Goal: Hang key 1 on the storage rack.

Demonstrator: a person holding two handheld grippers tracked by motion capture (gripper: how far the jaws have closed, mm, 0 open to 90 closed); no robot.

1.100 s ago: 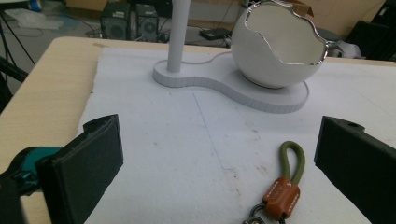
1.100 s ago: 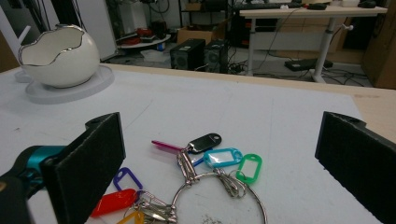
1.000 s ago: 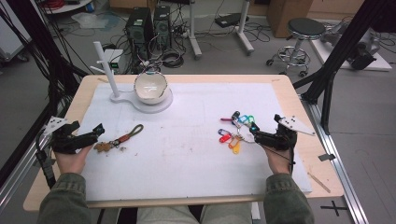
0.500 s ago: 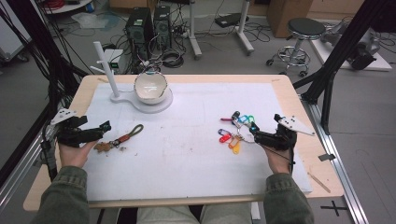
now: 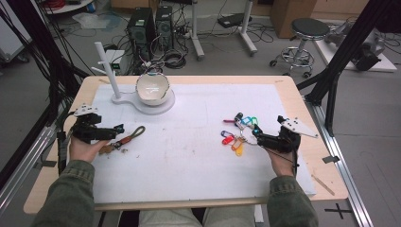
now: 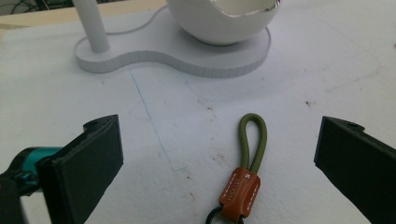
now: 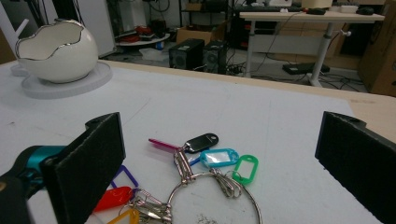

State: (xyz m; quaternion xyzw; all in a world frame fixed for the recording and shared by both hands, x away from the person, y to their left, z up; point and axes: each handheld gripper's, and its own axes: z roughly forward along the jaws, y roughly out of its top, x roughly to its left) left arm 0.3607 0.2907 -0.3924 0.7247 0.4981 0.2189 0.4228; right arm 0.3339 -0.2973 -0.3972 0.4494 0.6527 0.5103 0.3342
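Observation:
A keychain with an olive cord loop and a brown leather tab (image 5: 128, 138) (image 6: 246, 176) lies on the white mat at the left. My left gripper (image 5: 115, 130) (image 6: 219, 168) is open just left of it, jaws wide, the cord between them in the left gripper view. At the right lies a metal ring with several coloured key tags (image 5: 239, 134) (image 7: 205, 182). My right gripper (image 5: 256, 134) (image 7: 219, 168) is open right beside that bunch, holding nothing. A white egg-shaped bowl (image 5: 152, 88) (image 6: 224, 18) (image 7: 57, 45) sits on a white base with a post (image 5: 108, 71).
The white mat (image 5: 198, 156) covers most of the wooden table (image 5: 312, 118). The bowl's stand (image 5: 161, 105) occupies the far left. Computers, cables and a stool (image 5: 307, 33) are on the floor beyond the table.
My left gripper has moved right and slightly forward toward the olive keychain, its jaws now flanking the cord. The right gripper has stayed put by the key tags.

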